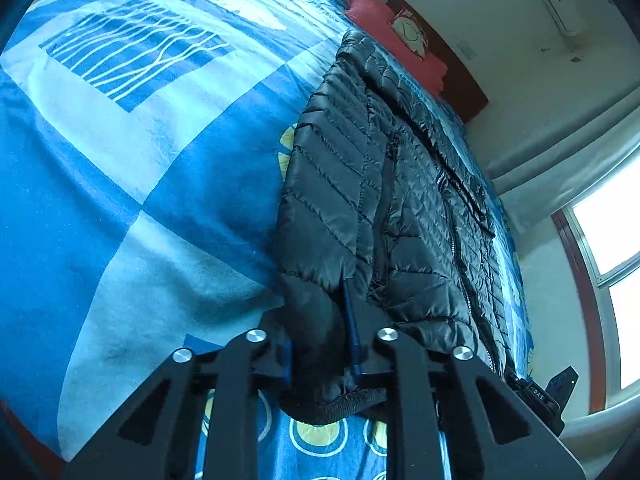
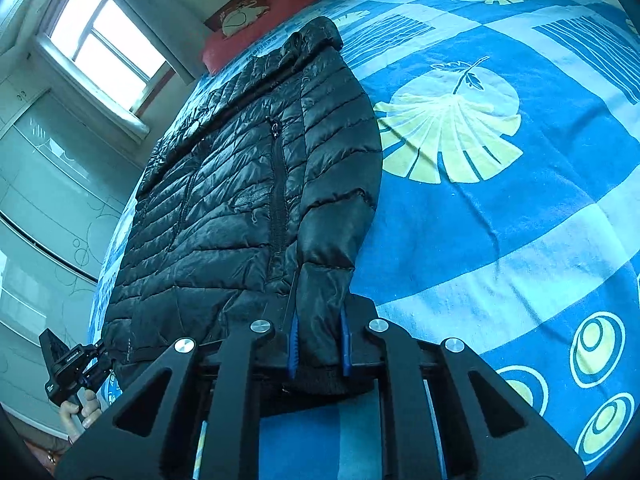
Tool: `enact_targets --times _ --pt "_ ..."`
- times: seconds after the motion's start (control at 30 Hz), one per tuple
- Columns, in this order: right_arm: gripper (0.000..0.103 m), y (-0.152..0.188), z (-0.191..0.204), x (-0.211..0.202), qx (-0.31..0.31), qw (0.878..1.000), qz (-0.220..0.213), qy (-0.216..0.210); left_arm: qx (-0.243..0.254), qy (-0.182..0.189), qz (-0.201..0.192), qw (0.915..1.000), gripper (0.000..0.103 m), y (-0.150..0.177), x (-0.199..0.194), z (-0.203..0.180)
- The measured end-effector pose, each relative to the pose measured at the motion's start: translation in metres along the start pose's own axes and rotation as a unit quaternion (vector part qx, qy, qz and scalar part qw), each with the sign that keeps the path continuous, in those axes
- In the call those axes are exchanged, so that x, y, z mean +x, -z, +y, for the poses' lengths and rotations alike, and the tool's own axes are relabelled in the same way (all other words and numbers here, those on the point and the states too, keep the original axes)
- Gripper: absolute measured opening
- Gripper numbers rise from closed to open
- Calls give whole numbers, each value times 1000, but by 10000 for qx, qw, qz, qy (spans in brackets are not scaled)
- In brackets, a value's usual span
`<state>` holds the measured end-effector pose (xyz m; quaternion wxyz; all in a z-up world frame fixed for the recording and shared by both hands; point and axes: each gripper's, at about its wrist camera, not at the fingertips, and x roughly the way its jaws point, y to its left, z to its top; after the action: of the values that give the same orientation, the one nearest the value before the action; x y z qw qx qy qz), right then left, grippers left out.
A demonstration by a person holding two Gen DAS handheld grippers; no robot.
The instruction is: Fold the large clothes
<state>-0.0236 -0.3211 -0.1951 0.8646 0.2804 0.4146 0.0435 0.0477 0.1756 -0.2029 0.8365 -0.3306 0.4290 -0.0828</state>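
A black quilted puffer jacket point(image 1: 384, 200) point(image 2: 240, 200) lies front up and lengthwise on the bed, collar toward the headboard. In the left wrist view my left gripper point(image 1: 320, 354) is shut on the cuff end of the sleeve point(image 1: 316, 312) along the jacket's left edge; its knit cuff bulges out behind the blue pads. In the right wrist view my right gripper point(image 2: 320, 342) is shut on the cuff end of the other sleeve point(image 2: 332, 240), along the jacket's right edge. Each gripper shows small in the other's view: left gripper point(image 2: 68, 364) held by a hand point(image 2: 78, 412), right gripper point(image 1: 552, 392).
The blue and white leaf-patterned bedspread point(image 1: 140, 160) point(image 2: 500, 200) stretches wide beside the jacket. A red pillow point(image 1: 384, 24) point(image 2: 256, 28) lies at the wooden headboard. A window point(image 2: 108, 48) and glass-fronted wardrobe point(image 2: 44, 184) stand beyond the bed's edge.
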Motion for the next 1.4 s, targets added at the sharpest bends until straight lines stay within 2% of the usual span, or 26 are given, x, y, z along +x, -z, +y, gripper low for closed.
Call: enact_targets --times 0.4,0.6,0.83,0.97,1.2,1.4 --pt "11 8 -2 -39 190 9995 -149 -203 46 136 -225 9996 14 12 -42 -11" --pt "11 25 -5 -69 274 9991 -176 -278 86 141 -93 9998 14 30 -66 -11" --pt "11 39 -6 -94 395 9984 -186 -347 168 208 -142 9995 14 46 -99 -17" --pt "11 44 -8 -102 449 9982 -183 -349 37 259 -116 9996 14 56 -112 -16" --pt "11 37 -8 -110 458 9978 -243 -417 -16 270 -135 9995 14 63 -127 -17" --pt "11 23 -10 -112 660 9941 -356 -786 -26 369 -277 9989 14 53 -135 -26"
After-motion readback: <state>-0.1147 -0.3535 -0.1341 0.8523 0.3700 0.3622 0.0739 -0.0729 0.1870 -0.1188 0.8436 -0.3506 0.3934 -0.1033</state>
